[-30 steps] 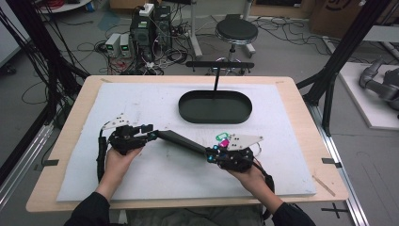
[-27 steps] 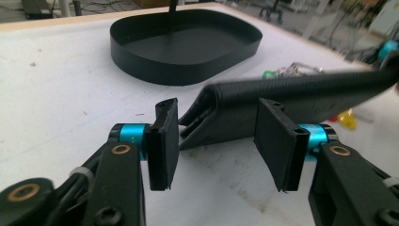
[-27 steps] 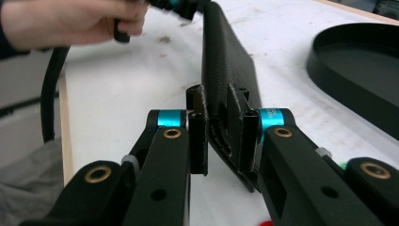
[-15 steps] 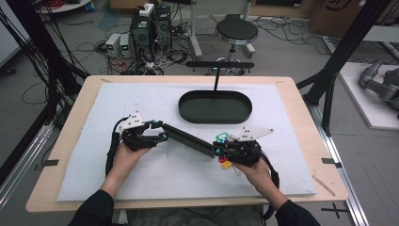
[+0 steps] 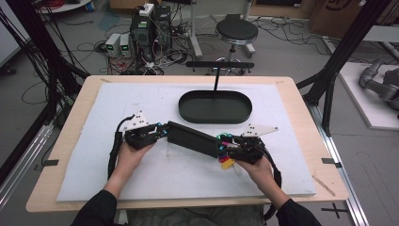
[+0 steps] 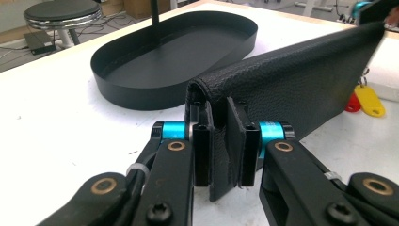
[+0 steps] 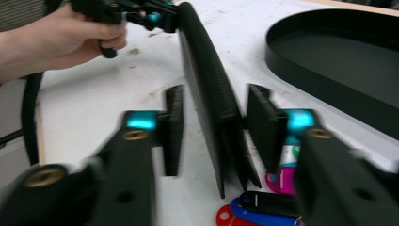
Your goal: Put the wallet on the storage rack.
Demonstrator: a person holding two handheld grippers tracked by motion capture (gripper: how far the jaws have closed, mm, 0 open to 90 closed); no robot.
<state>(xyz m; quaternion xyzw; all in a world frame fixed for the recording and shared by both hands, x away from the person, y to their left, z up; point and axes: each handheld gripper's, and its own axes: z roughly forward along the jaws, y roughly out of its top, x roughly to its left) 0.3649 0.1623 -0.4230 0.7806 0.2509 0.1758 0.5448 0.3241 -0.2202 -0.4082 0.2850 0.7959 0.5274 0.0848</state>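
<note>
— Surface first?

— White mat (image 5: 188, 179) over a pale wooden table (image 5: 306, 108). Beyond the far edge: grey floor, tangled cables, stacked electronics boxes (image 5: 141, 33), a round black stool (image 5: 236, 32). Black frame posts on both sides.

— On the mat?

— An oval black tray (image 5: 215, 106) toward the far middle, with a thin upright post rising from it and a crossbar on top. Nearer, a long black leather-grain case (image 5: 194, 139), well apart from the tray.

— Which way does it run?

— Long axis across the table, slanting: left end slightly farther away, right end nearer the person. Stands on edge, folded spine uppermost in the left gripper view (image 6: 291, 70).

— Held how?

— Left gripper (image 5: 157, 133) clamped on the case's left end, pads (image 6: 201, 150) pressed against both faces. Right gripper (image 5: 221, 149) straddles the other end, jaws apart, a clear gap between each pad (image 7: 263, 125) and the leather in the right gripper view. Resting on the mat or lifted: hard to say, the frame is blurred.

— Anything else near?

— Coloured key tags (image 7: 263, 200), red, blue, pink, black, just beside the case's right end; a yellow one (image 6: 370, 100) in the left gripper view.

— Changed since a second ago?

— Whole arrangement shifted rightward; case, hands and tags sit farther right on the mat. Tray unmoved.
</note>
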